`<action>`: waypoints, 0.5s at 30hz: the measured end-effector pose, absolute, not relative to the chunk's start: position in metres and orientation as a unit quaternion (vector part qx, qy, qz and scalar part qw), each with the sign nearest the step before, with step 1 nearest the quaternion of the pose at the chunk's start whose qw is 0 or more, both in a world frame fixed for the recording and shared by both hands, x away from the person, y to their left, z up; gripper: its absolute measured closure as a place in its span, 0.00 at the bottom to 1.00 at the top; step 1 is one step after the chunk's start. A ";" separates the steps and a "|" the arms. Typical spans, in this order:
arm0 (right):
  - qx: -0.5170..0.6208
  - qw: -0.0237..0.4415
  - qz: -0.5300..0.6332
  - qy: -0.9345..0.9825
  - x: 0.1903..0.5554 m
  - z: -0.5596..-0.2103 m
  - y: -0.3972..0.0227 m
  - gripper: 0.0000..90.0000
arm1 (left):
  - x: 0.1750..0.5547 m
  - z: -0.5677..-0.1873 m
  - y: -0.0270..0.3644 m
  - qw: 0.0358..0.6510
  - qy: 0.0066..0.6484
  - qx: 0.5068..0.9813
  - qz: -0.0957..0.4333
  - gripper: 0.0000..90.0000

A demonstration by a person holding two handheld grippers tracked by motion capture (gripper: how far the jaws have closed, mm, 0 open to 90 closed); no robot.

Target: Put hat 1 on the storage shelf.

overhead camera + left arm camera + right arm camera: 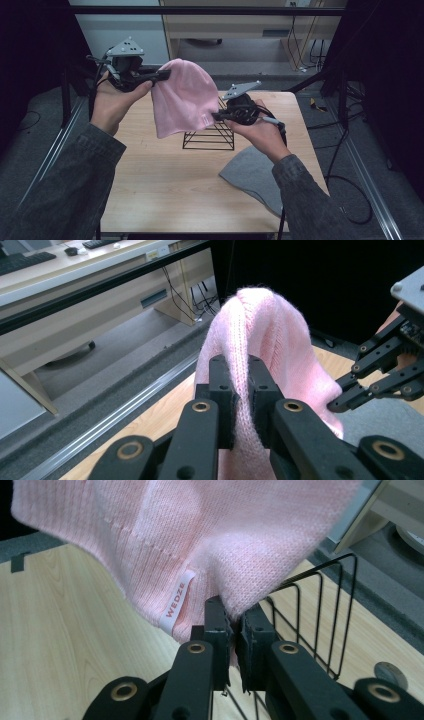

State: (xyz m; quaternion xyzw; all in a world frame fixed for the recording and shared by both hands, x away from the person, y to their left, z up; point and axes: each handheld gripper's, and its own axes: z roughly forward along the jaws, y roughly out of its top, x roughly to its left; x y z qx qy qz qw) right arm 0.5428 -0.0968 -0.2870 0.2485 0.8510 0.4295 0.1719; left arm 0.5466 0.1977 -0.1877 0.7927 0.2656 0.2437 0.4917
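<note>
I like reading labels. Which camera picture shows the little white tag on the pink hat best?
The right gripper view: the tag on the pink hat is close and sharp there, and it reads WEDZE. In the high view the tag is just a tiny pale speck at the hat's edge. In the left gripper view I cannot make it out.

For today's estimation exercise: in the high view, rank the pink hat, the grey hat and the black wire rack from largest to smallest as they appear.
1. Pink hat, though it is held up nearer the camera, which enlarges it.
2. Grey hat, partly covered by a sleeve, so it may rival the pink one.
3. Black wire rack, partly hidden behind the pink hat.
</note>
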 end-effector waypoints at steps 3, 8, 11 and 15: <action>0.247 0.174 0.427 0.852 0.550 -0.284 -0.099 0.94 | 0.550 -0.189 0.198 0.495 0.268 0.790 0.244 0.93; 0.249 0.174 0.422 0.854 0.561 -0.282 -0.100 0.94 | 0.556 -0.193 0.198 0.493 0.271 0.788 0.251 0.93; 0.251 0.173 0.423 0.853 0.565 -0.281 -0.101 0.94 | 0.557 -0.194 0.198 0.493 0.272 0.787 0.251 0.93; 0.251 0.175 0.423 0.853 0.571 -0.281 -0.100 0.94 | 0.559 -0.194 0.195 0.497 0.271 0.783 0.259 0.93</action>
